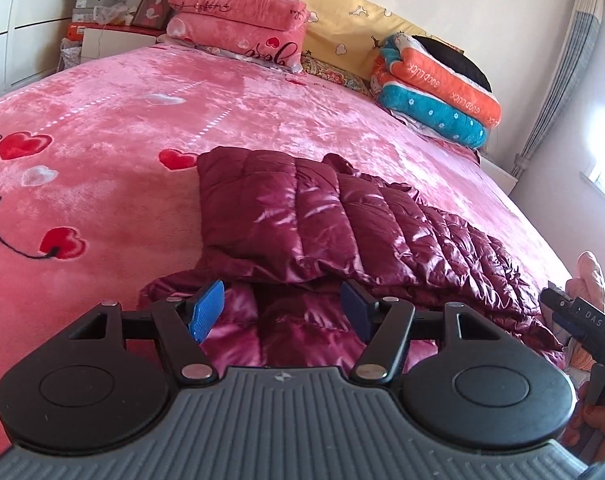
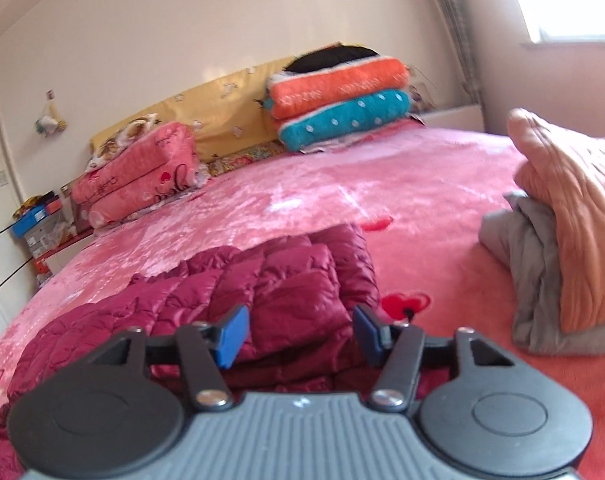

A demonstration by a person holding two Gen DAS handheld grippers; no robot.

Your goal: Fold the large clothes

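Observation:
A shiny maroon quilted jacket [image 1: 322, 216] lies partly folded on the pink heart-print bed cover [image 1: 122, 100], with one puffy panel laid over the rest. My left gripper [image 1: 281, 308] is open just above the jacket's near edge, and its blue pads [image 1: 206, 310] stand wide apart with nothing pressed between them. In the right wrist view the same jacket [image 2: 262, 280] spreads to the left on the bed cover [image 2: 422, 184]. My right gripper [image 2: 301, 334] hovers open over the jacket's near right corner, its pads clear of the fabric.
At the head of the bed are a stack of folded pink blankets [image 1: 238, 28], an orange and teal stack [image 1: 434, 92] and a yellow headboard [image 1: 342, 16]. A peach and grey pile of clothes [image 2: 562, 240] sits at the right. White drawers [image 1: 6, 28] stand on the left.

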